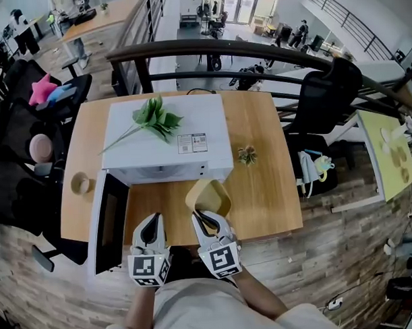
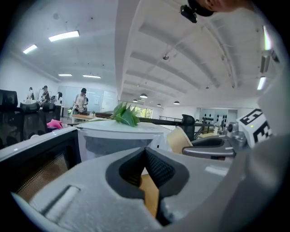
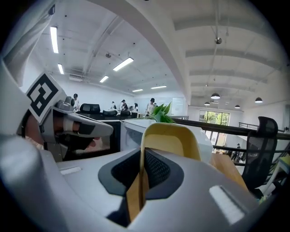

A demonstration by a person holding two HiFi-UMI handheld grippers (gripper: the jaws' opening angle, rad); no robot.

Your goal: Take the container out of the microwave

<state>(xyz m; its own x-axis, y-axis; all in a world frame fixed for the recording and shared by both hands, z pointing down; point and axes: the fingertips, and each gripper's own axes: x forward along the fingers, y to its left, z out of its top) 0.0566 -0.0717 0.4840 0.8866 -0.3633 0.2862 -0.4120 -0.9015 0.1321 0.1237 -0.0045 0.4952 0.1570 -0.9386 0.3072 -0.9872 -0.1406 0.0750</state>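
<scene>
The yellow container (image 1: 208, 196) hangs just outside the white microwave (image 1: 168, 141), above the wooden table (image 1: 264, 199). My right gripper (image 1: 208, 219) is shut on the container's near wall; in the right gripper view the thin yellow wall (image 3: 170, 140) stands pinched between the pads of that gripper (image 3: 144, 158). My left gripper (image 1: 152, 223) hovers to the left of it, in front of the microwave's opening. Its jaws (image 2: 145, 156) are shut with nothing between them. The container (image 2: 179, 139) shows to its right. The microwave door (image 1: 105, 221) swings open to the left.
A green leafy sprig (image 1: 154, 117) lies on top of the microwave. A small plant (image 1: 247, 155) stands on the table to the right, and a round tan object (image 1: 80, 183) sits at its left edge. A dark railing (image 1: 209, 52) runs behind the table, with office chairs on both sides.
</scene>
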